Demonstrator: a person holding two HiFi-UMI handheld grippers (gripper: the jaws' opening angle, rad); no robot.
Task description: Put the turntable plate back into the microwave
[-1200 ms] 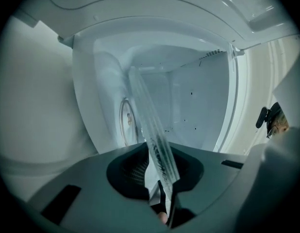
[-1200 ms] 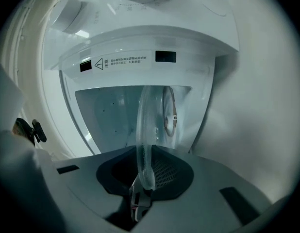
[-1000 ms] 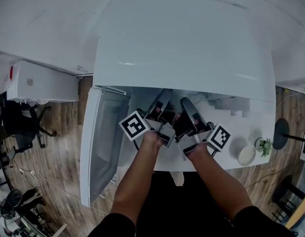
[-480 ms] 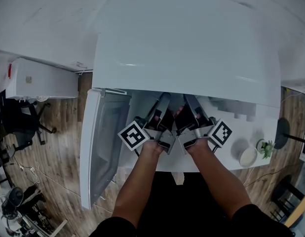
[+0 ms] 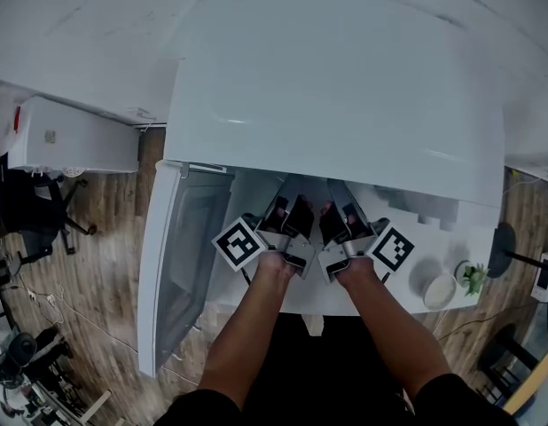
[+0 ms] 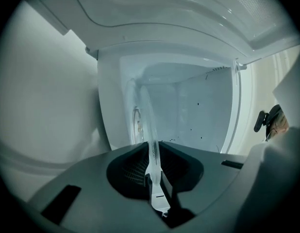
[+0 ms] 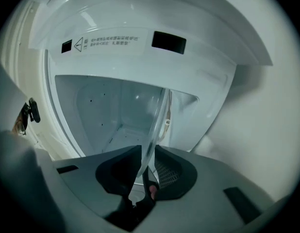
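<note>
The white microwave (image 5: 336, 87) stands with its door (image 5: 181, 264) swung open to the left. Both grippers reach level into its cavity, side by side. The clear glass turntable plate (image 6: 151, 130) shows edge-on, running from the jaws into the cavity. My left gripper (image 6: 155, 152) has the plate's rim between its jaws, which are closing on it. My right gripper (image 7: 149, 154) is shut on the rim of the plate (image 7: 157, 125) from the other side. In the head view the left gripper (image 5: 287, 209) and right gripper (image 5: 338, 211) sit at the cavity's mouth, and the microwave's top hides the plate.
A white bowl (image 5: 440, 289), a small plant (image 5: 473, 278) and a black round base (image 5: 502, 238) stand on the counter at the right. A white unit (image 5: 74, 140) and an office chair (image 5: 35, 211) are at the left over wooden floor.
The two grippers have drawn closer together and turned more parallel. Their jaws now reach a little further under the microwave's top.
</note>
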